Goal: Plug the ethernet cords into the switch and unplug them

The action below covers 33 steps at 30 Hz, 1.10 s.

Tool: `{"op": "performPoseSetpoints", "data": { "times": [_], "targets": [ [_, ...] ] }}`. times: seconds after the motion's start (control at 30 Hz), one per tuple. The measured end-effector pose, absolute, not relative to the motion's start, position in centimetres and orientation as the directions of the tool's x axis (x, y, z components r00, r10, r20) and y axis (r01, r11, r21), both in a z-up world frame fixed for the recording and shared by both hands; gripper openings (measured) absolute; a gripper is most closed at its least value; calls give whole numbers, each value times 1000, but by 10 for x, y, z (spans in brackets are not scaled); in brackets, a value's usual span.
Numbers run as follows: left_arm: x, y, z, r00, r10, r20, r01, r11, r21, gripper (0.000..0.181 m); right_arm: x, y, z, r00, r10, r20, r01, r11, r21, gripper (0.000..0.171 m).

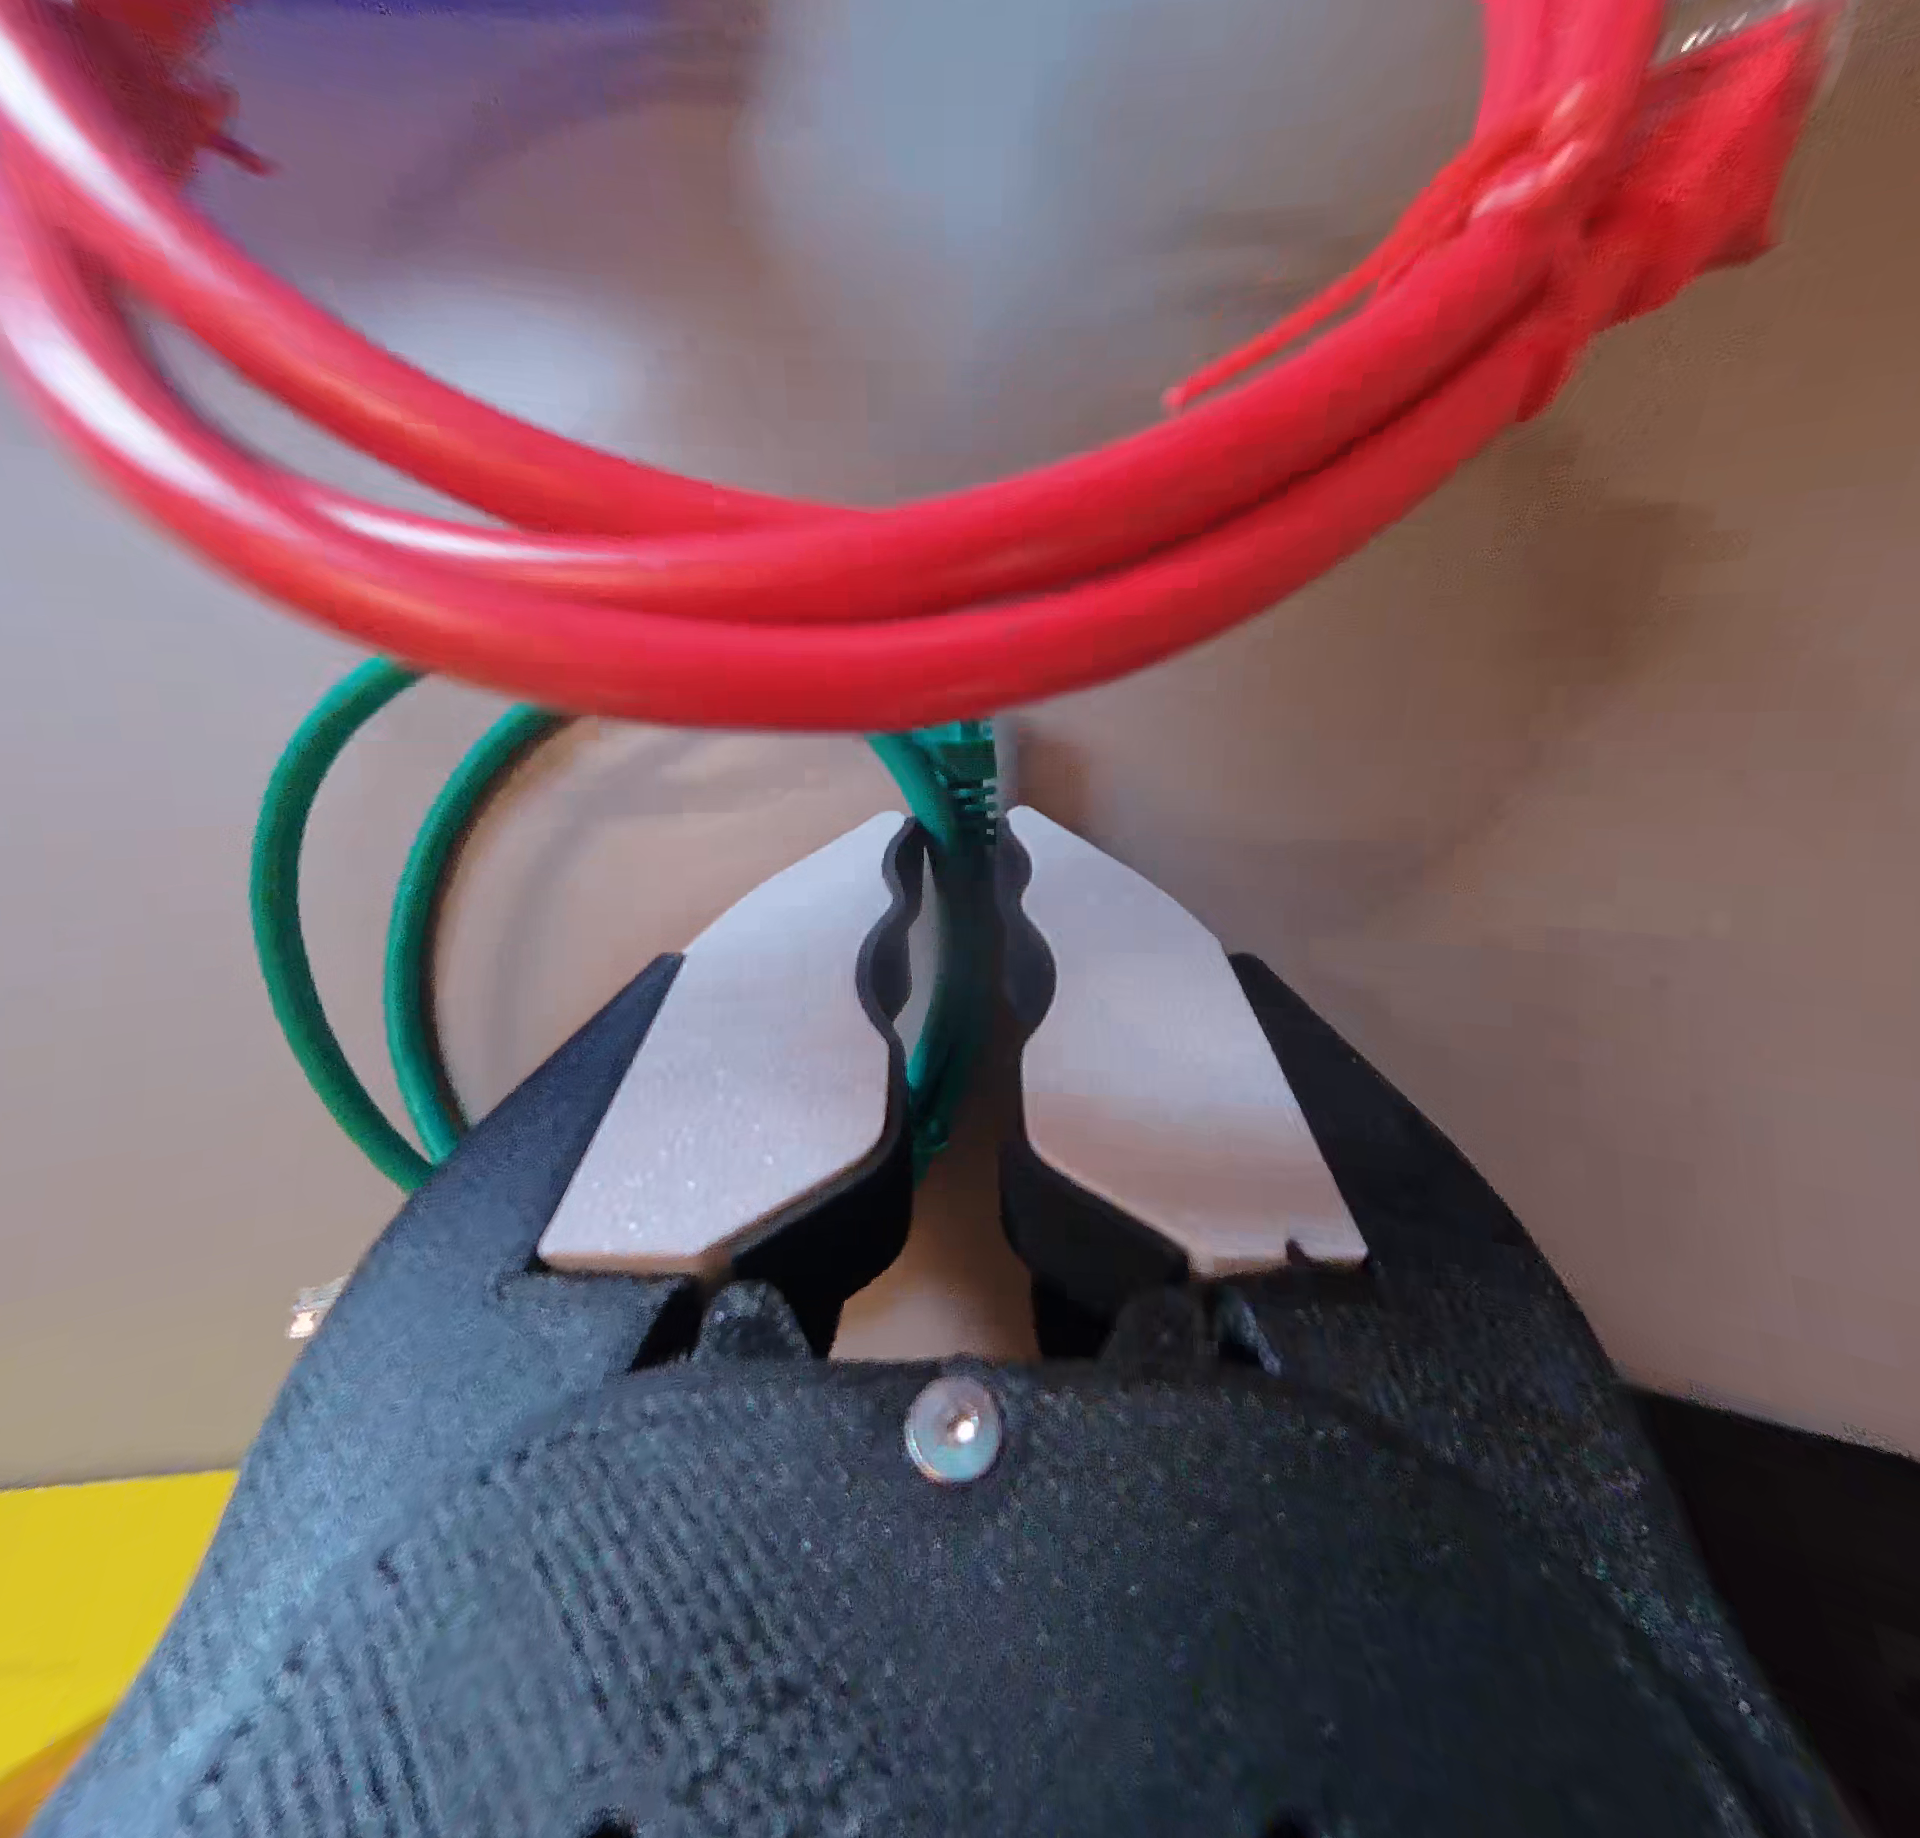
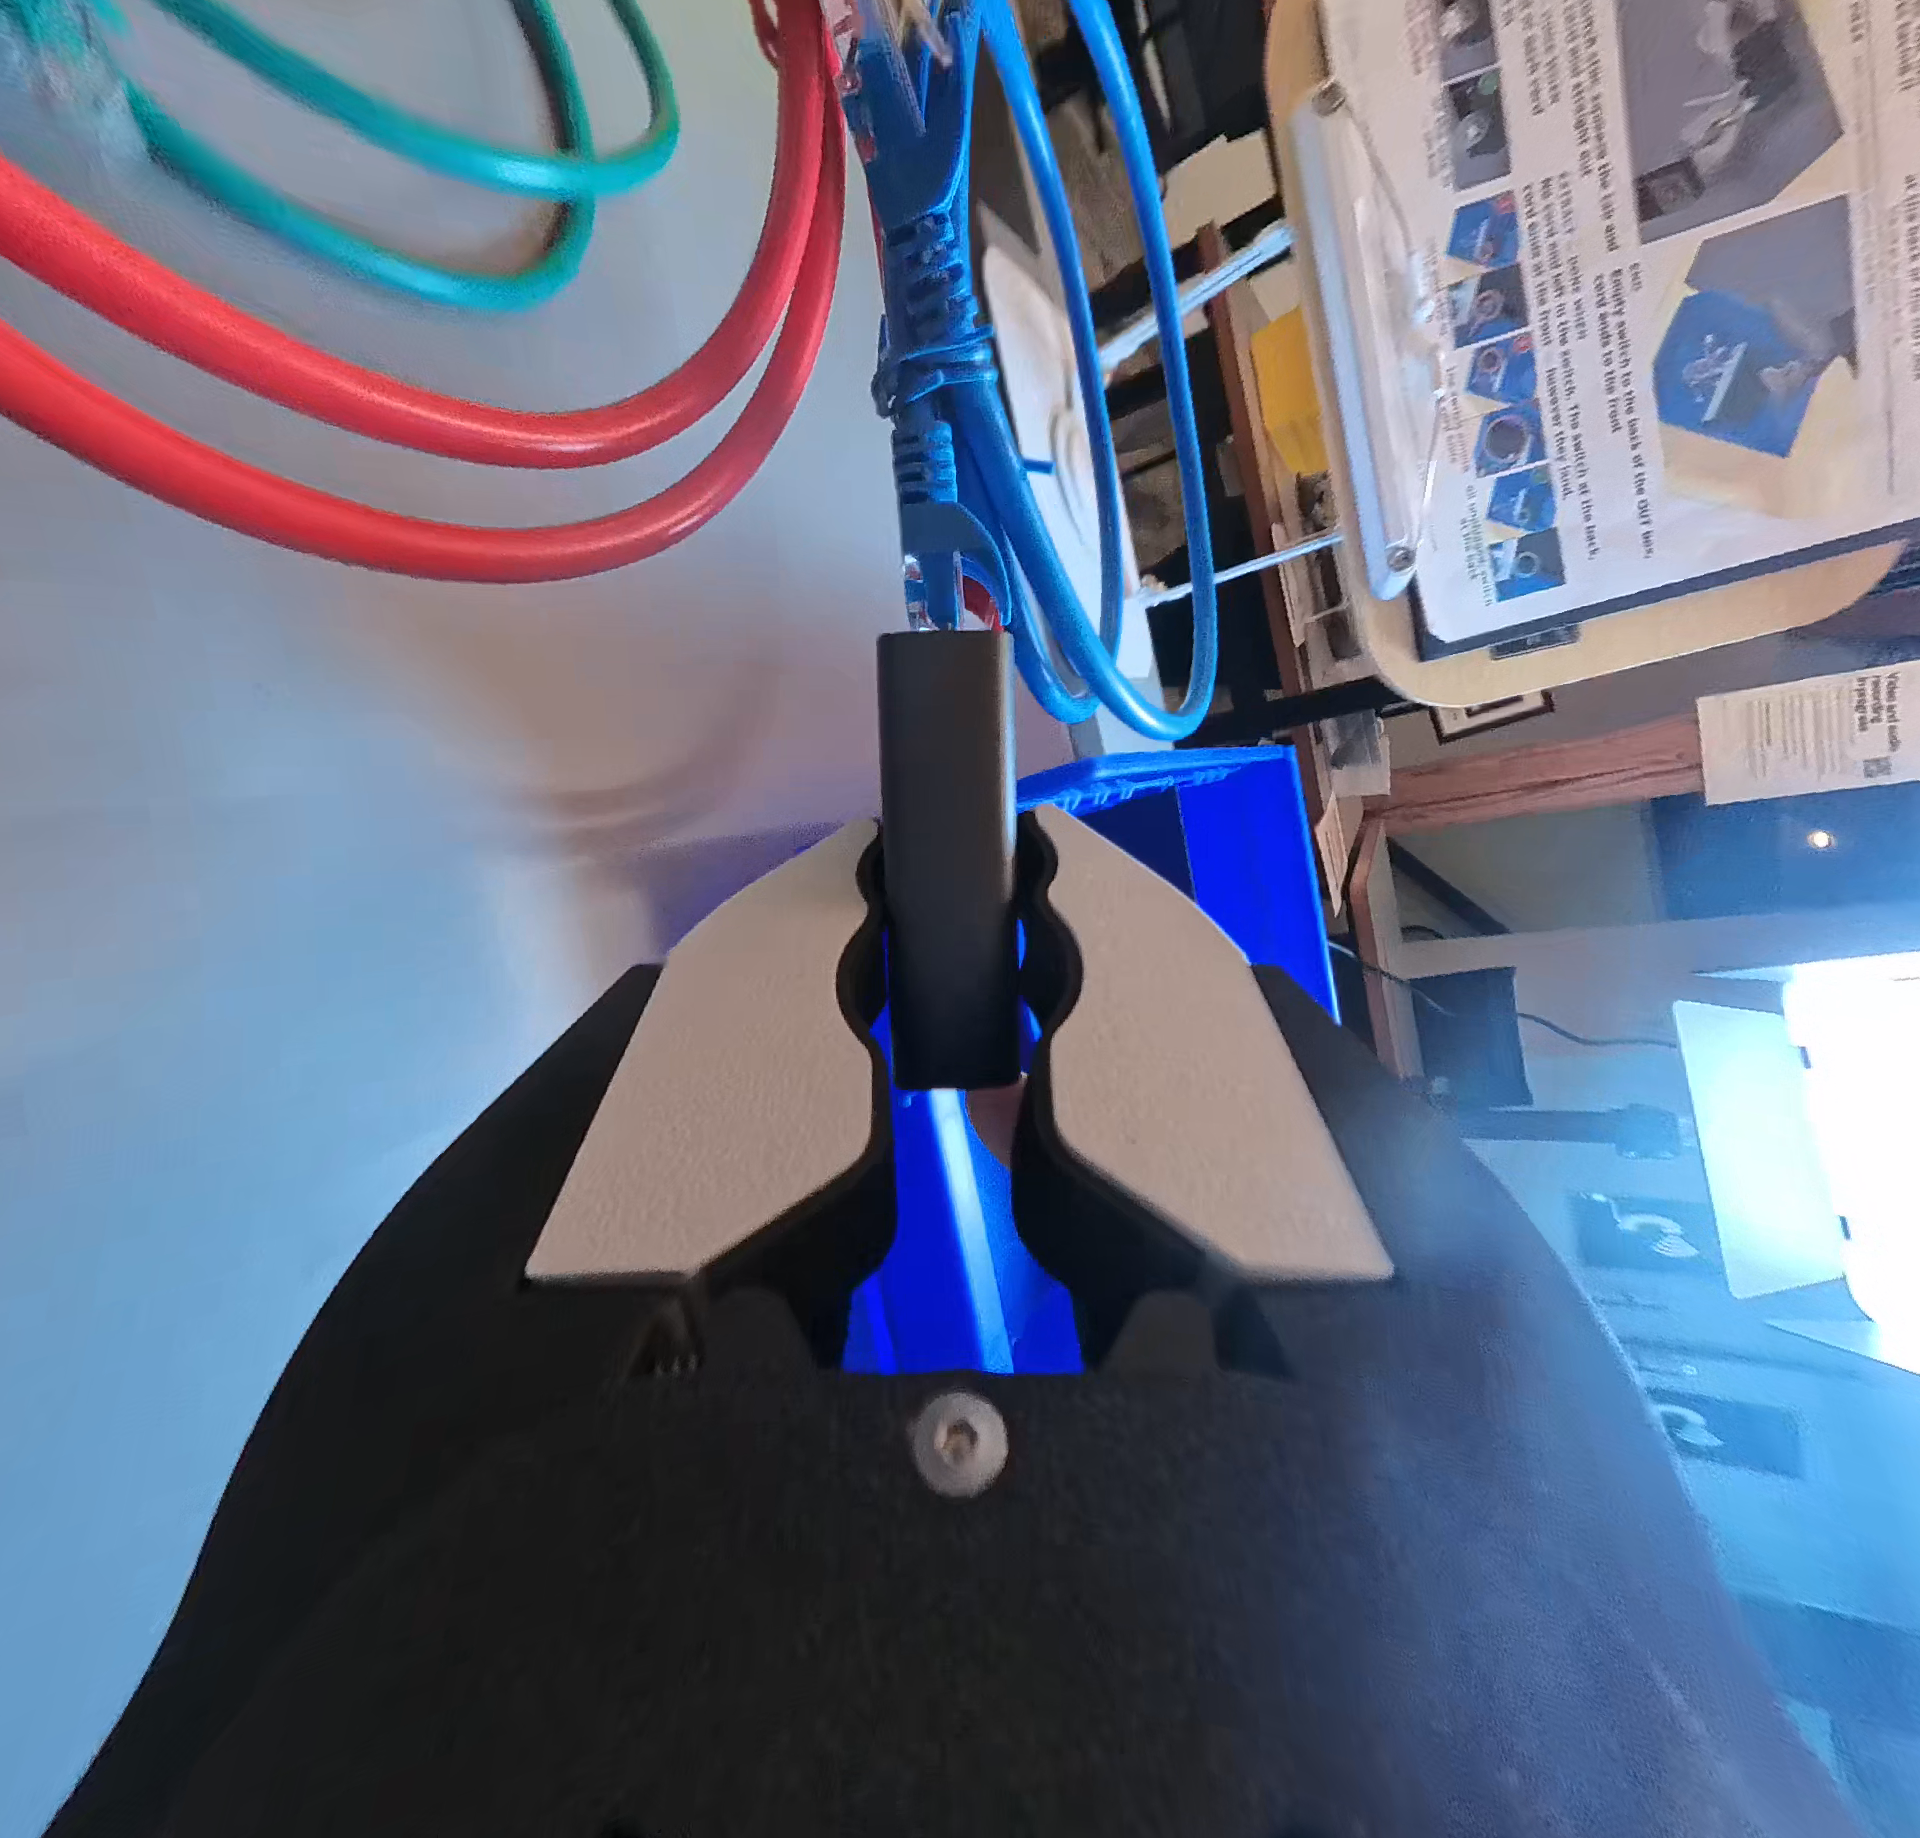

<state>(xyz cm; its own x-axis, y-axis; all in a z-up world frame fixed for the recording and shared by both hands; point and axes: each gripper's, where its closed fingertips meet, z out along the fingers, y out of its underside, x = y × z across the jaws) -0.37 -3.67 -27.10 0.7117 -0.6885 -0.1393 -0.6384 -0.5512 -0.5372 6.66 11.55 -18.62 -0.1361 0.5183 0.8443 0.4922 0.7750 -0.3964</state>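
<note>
In the left wrist view my left gripper (image 1: 964, 827) is shut on a green ethernet cord (image 1: 961, 791), gripped just behind its plug boot; the cord's loops (image 1: 281, 915) hang to the left. A coiled red ethernet cord (image 1: 790, 635) crosses in front, above the fingertips, and hides the green plug tip. In the right wrist view my right gripper (image 2: 951, 832) is shut on the black switch (image 2: 945, 853), held end-on. A blue ethernet cord (image 2: 920, 334) runs into the switch's far end; its loops (image 2: 1143, 438) hang to the right. Red cord (image 2: 623, 417) and green cord (image 2: 520, 167) loops sit at upper left.
A blue bin (image 2: 1236, 853) lies behind the right gripper. A board with printed instruction sheets (image 2: 1621, 282) stands at right, with wooden shelving (image 2: 1538, 770) beyond. A yellow patch (image 1: 104, 1622) shows at lower left of the left wrist view. The surface is pale beige. About 20 cm separates my left fingertips from my right.
</note>
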Motion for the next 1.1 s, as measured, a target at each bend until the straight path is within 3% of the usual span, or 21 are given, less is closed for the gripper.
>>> {"op": "performPoseSetpoints", "data": {
  "times": [0.17, 0.37, 0.47, 0.7, 0.83, 0.97, 1.1],
  "targets": [
    [-31, -52, -254, 745, -644, -172, -623, -581, -524, 27, 64, 103, -202, -229, 446, 865, 519, 808, -279, 22],
    [-51, -51, -169, 800, -535, -273, -546, -460, -700, 28, 58, 89, -213, -295, 431, 853, 509, 826, -241, 22],
    [-18, -35, -163, 752, -582, -311, -582, -363, -728, 31, 51, 74, -220, -323, 460, 827, 491, 829, -269, 22],
    [39, 9, -209, 528, -696, -487, -808, -235, -541, 32, 42, 35, -225, -362, 573, 735, 461, 795, -393, 22],
    [46, 17, -210, 444, -709, -549, -841, -118, -528, 22, 47, 26, -215, -368, 673, 642, 433, 735, -522, 22],
    [50, 12, -183, 517, -707, -483, -704, -30, -709, 20, 51, 15, -182, -356, 777, 519, 284, 619, -733, 26],
    [38, 7, -136, 623, -712, -324, -413, 52, -909, 20, 62, 24, -123, -266, 874, 406, 34, 429, -902, 28]
  ]
}}
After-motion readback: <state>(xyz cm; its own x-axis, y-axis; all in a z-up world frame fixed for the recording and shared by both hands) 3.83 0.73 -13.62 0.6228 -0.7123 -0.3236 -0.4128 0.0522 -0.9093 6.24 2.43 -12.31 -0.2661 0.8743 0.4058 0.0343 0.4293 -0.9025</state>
